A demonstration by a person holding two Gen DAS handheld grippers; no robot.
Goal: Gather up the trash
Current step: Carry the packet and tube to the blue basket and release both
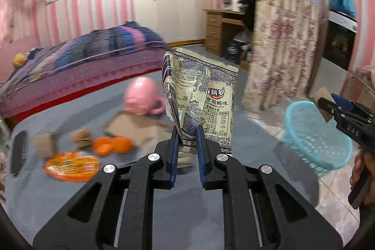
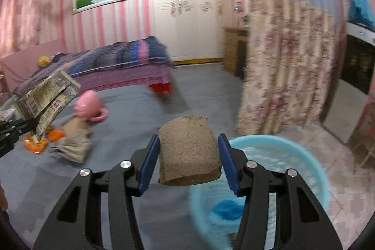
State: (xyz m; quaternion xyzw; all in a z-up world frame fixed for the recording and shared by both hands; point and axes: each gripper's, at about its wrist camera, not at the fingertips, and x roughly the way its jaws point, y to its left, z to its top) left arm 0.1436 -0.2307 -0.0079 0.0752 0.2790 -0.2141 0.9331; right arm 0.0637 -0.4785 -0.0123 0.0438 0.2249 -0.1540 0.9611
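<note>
My left gripper (image 1: 187, 130) is shut on the lower edge of a crumpled snack wrapper (image 1: 206, 95), cream and blue with printed text, held upright above the grey surface. The same wrapper (image 2: 49, 97) shows at the far left of the right wrist view. My right gripper (image 2: 188, 144) is shut on a brown cardboard roll (image 2: 189, 154), which fills the gap between the blue pads. A light blue mesh basket (image 2: 269, 189) sits just below and right of the roll. That basket (image 1: 314, 135) lies to the right of the wrapper in the left wrist view.
On the grey surface (image 1: 70, 191) lie an orange lid (image 1: 72, 166), orange peel (image 1: 112, 144), brown cardboard scraps (image 1: 138, 127), a crumpled brown ball (image 1: 80, 137), a pink mug (image 1: 143, 97) and a black phone (image 1: 20, 151). A bed (image 1: 82, 55) stands behind, a floral curtain (image 1: 281, 43) to the right.
</note>
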